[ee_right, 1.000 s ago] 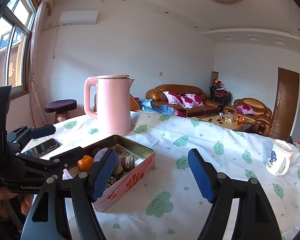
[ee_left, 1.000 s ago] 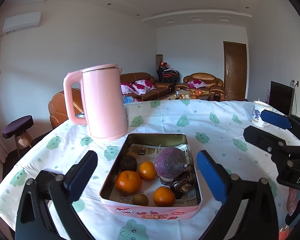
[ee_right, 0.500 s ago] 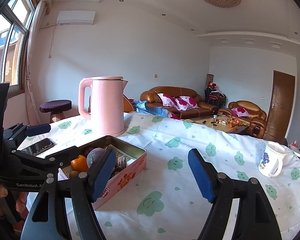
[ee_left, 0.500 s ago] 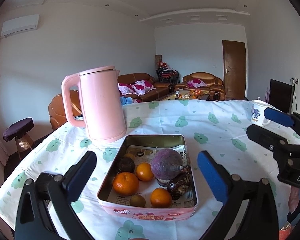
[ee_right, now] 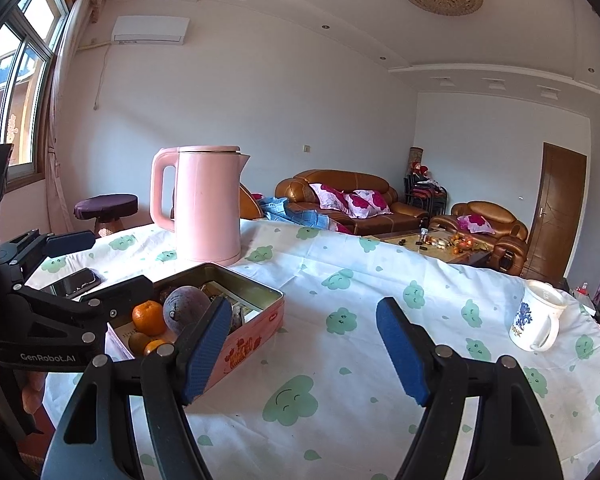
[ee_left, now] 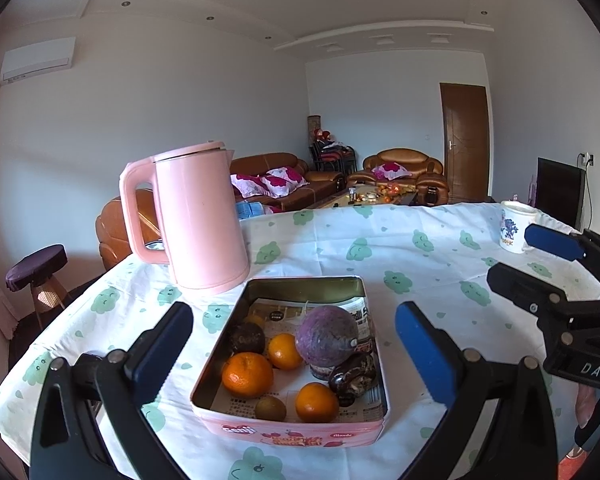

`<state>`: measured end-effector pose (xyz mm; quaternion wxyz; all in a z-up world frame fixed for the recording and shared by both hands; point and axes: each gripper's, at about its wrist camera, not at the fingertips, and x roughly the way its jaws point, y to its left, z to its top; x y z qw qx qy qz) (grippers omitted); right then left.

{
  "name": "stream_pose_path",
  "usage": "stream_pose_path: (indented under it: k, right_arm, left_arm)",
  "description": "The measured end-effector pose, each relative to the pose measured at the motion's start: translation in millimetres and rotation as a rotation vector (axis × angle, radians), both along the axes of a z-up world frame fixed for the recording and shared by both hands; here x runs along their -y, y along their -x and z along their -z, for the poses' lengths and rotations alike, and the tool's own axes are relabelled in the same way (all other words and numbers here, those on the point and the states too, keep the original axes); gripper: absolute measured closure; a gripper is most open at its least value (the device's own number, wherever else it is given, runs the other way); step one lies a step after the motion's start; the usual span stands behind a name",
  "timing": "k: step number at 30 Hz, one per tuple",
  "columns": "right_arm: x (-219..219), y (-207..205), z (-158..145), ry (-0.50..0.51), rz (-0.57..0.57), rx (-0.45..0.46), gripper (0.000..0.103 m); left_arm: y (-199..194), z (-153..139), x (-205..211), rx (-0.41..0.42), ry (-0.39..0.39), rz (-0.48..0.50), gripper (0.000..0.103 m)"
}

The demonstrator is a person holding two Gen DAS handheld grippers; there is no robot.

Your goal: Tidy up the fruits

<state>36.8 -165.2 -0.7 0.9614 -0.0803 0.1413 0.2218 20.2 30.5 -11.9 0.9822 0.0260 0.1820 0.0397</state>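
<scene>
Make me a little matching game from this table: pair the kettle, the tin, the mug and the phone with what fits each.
Things:
1. kettle
2. tin
3. mug
4. phone

Descriptions:
A. white with a blue pattern, standing alone near the table's far right side
B. holds oranges and a big purple fruit
C. dark and flat, lying on the cloth
D. tall, pink, standing upright behind the tin

Pairs: 1-D, 2-B, 3-A, 4-C

The tin (ee_left: pixel 342 285) was shiny metal inside, lined with printed paper (ee_left: pixel 312 304). The kettle (ee_left: pixel 198 220) looked smooth matt plastic; the tablecloth (ee_left: pixel 420 280) soft printed cloth.
</scene>
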Motion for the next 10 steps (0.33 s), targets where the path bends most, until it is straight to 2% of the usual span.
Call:
stream_pose_path:
  k: [10]
  right_arm:
    - [7.3, -4.3, 4.3, -0.005, 0.019, -0.020, 0.027]
  left_arm:
    - [2.6, -0.3, 3.7, 0.003, -0.019, 0.012, 0.000]
